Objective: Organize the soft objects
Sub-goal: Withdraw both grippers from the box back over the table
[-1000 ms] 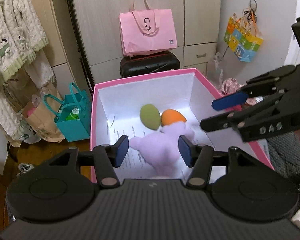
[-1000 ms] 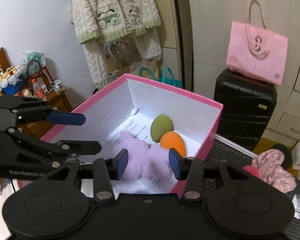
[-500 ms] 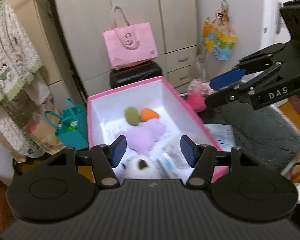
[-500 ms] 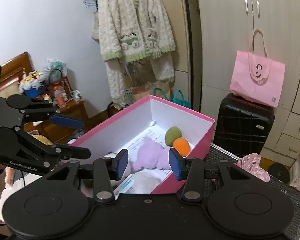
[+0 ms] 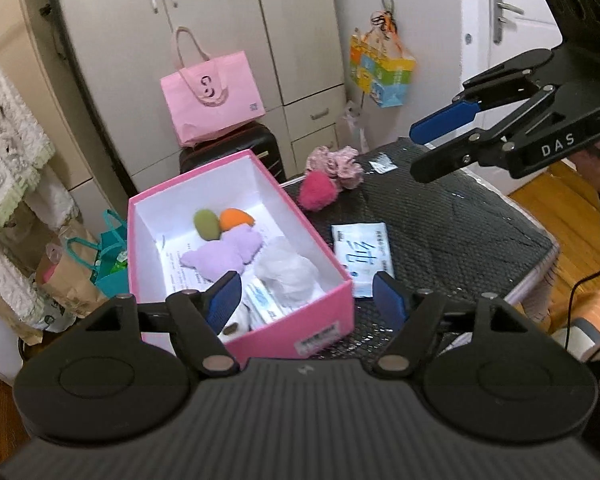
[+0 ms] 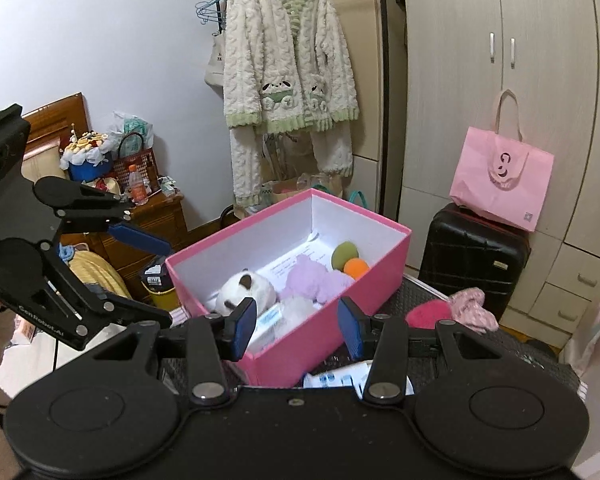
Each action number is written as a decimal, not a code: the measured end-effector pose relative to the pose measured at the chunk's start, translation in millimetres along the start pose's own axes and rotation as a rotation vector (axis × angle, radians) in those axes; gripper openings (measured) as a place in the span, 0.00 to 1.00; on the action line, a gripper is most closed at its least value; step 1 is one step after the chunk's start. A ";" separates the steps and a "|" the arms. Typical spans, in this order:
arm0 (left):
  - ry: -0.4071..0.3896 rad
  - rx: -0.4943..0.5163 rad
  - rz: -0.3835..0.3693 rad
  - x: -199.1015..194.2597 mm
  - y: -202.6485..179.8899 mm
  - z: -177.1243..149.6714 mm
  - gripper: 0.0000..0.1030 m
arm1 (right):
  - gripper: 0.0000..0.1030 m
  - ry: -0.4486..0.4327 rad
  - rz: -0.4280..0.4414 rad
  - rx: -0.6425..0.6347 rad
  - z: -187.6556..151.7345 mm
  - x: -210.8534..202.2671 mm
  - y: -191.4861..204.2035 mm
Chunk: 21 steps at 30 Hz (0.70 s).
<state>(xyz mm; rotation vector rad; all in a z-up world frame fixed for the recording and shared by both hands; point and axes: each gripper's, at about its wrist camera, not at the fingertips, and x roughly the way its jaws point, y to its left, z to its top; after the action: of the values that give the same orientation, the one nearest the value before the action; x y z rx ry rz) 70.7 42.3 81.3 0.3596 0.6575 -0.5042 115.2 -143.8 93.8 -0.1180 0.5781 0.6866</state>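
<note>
Above the near end of the pink box (image 5: 284,332), my left hand-held gripper (image 5: 308,304) has just been opening and now stands spread with nothing between its blue pads. My right hand-held gripper (image 6: 296,328) hangs over the same box's near corner, its jaws parted and empty too.

Inside the box, nearest me, lies a white panda plush (image 6: 244,290), with a white soft bundle (image 5: 288,272) and a flat packet (image 5: 262,306) beside it. Past those sits a lilac plush (image 5: 224,254), and at the box's far end a green egg-shaped sponge (image 5: 207,224) touches an orange one (image 5: 236,218).

The box stands on the dark counter (image 5: 440,232). To the right of the box, on the counter, lies a white tissue pack (image 5: 362,254). Beyond the box's far right corner a magenta pompom (image 5: 316,194) rests against a pink scrunchie (image 5: 334,164).

Behind the box stands a black suitcase (image 6: 472,264) with a pink tote bag (image 6: 500,184) on top.
</note>
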 end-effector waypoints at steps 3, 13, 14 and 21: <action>0.002 0.026 -0.006 -2.0 -12.8 0.0 0.72 | 0.49 -0.004 -0.009 -0.001 -10.4 -13.5 -2.3; 0.003 0.099 -0.108 11.3 -60.0 -6.2 0.72 | 0.49 -0.020 -0.006 0.011 -63.9 -38.7 -10.9; 0.008 0.094 -0.126 15.8 -63.0 -6.2 0.72 | 0.49 -0.023 -0.005 0.022 -68.5 -39.8 -13.8; -0.031 0.024 -0.168 50.6 -76.2 0.4 0.72 | 0.49 -0.019 -0.017 0.107 -87.7 -37.1 -41.1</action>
<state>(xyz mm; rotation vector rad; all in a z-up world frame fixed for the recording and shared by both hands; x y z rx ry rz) 63.4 -37.0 36.3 0.3202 0.6550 -0.6768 77.1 -221.7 36.9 -0.0167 0.5933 0.6387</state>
